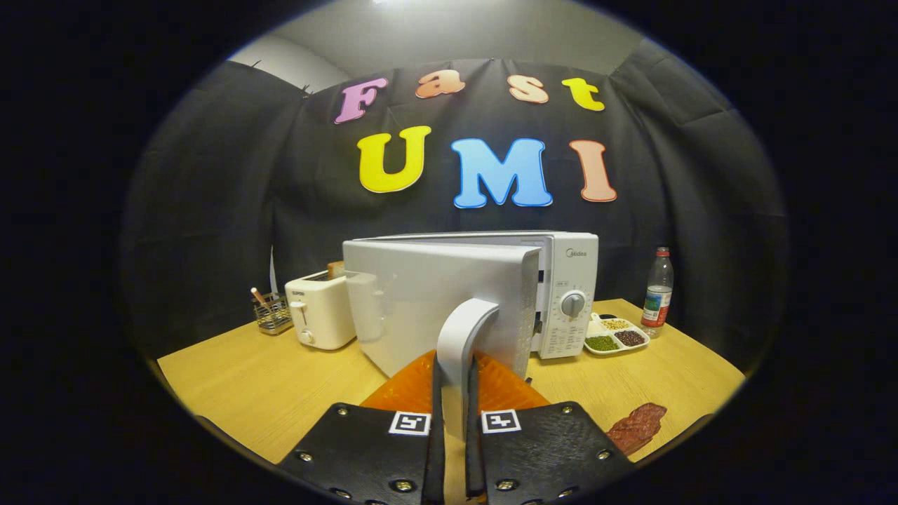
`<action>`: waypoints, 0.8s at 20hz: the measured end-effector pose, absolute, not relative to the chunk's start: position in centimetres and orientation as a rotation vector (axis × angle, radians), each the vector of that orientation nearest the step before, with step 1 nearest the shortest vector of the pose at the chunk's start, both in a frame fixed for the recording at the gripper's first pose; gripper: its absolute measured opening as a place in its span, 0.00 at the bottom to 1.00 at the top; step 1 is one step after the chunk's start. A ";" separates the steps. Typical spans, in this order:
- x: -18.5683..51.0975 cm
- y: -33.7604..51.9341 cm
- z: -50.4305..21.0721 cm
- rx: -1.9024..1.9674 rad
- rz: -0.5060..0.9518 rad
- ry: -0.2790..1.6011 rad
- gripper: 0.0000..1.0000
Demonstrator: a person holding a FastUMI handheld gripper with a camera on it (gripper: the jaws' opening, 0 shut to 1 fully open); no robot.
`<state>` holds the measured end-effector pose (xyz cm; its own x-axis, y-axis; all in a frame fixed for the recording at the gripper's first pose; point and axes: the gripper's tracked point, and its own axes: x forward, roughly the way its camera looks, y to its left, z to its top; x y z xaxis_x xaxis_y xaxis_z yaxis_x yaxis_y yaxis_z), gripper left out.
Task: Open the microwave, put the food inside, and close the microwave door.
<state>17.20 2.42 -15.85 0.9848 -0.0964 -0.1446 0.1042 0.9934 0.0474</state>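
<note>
Both fingers (468, 393) clamped on door handle (459, 337), microwave (561, 280) door ajar

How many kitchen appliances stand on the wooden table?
2. The white microwave stands at the table's back, its door handle clamped between the fingers of the hand-held gripper. The white toaster stands beside the opened door. The door may hide others.

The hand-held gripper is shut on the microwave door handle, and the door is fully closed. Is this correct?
Not quite. The gripper view shows the hand-held gripper shut on the door handle, but the microwave door is swung partly open, not fully closed.
</note>
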 end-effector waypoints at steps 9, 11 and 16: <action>14.3 14.5 -15.8 0.055 0.030 0.115 0.12; 14.1 16.9 -15.9 0.021 0.017 0.097 0.11; 14.7 20.9 -15.9 -0.058 -0.147 0.063 0.11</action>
<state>14.69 20.88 -15.86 0.9872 -0.1481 -0.0586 0.1444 0.9875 -0.0628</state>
